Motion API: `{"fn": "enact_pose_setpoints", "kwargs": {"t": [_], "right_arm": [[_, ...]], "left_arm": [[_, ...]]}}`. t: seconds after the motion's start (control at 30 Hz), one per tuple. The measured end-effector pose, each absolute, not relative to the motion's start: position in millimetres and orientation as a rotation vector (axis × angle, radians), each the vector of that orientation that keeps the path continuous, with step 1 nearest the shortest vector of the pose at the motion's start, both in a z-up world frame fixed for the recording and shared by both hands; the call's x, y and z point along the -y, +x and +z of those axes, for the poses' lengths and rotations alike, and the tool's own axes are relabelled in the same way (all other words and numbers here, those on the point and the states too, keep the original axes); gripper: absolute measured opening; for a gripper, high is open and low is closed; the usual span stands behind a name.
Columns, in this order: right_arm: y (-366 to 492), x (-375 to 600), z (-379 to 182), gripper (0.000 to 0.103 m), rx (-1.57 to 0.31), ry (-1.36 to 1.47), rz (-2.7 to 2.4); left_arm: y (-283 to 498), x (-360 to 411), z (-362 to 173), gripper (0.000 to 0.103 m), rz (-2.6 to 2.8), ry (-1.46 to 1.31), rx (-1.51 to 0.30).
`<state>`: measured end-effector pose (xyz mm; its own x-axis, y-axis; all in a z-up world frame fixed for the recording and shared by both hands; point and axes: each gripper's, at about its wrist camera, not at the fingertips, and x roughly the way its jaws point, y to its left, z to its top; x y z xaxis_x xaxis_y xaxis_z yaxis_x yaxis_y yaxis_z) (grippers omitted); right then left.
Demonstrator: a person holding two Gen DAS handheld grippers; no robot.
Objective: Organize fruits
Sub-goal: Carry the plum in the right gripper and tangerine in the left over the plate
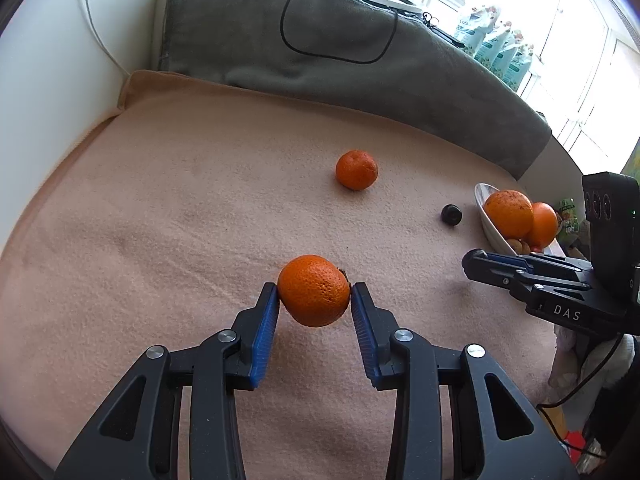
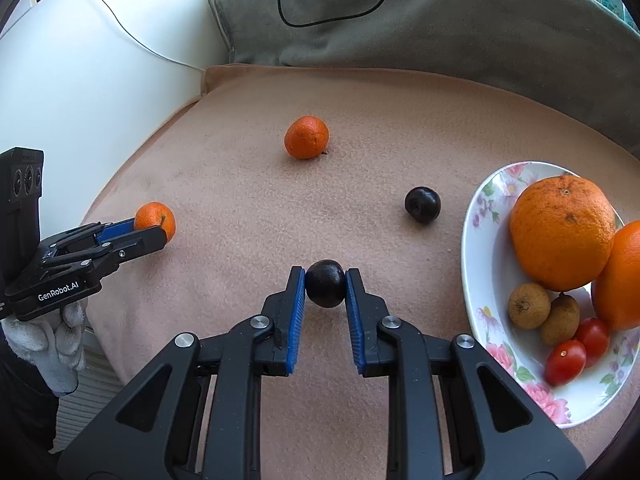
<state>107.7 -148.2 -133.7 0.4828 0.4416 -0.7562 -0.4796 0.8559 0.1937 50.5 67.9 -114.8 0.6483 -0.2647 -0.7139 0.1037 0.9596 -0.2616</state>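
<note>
My left gripper [image 1: 315,294] is shut on a mandarin [image 1: 314,290], just above the peach blanket; it also shows in the right wrist view [image 2: 156,221]. My right gripper [image 2: 325,285] is shut on a dark plum [image 2: 325,283]. A second mandarin [image 1: 356,169] [image 2: 306,137] lies farther back on the blanket. A second dark plum [image 2: 422,205] [image 1: 451,214] lies left of the floral bowl [image 2: 486,280], which holds two oranges [image 2: 562,232], two brown fruits [image 2: 529,305] and two cherry tomatoes [image 2: 565,362].
The peach blanket [image 1: 180,220] covers the work surface. A grey-green cushion [image 1: 280,40] with a black cable lies behind it. A white wall [image 2: 100,80] stands at the left. The bowl [image 1: 490,220] sits at the right edge.
</note>
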Motion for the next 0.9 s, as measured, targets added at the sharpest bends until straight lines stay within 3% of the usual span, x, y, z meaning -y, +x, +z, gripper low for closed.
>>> {"fn": "enact_pose_setpoints", "kwargs": {"t": [0.9], "right_arm": [[109.6,252.2,-64.2,0.021,-0.734,0.015,0.400]], "left_arm": [[66.3,26.4,-80.2,0.036,-0.424,-0.138,-0.779]]}}
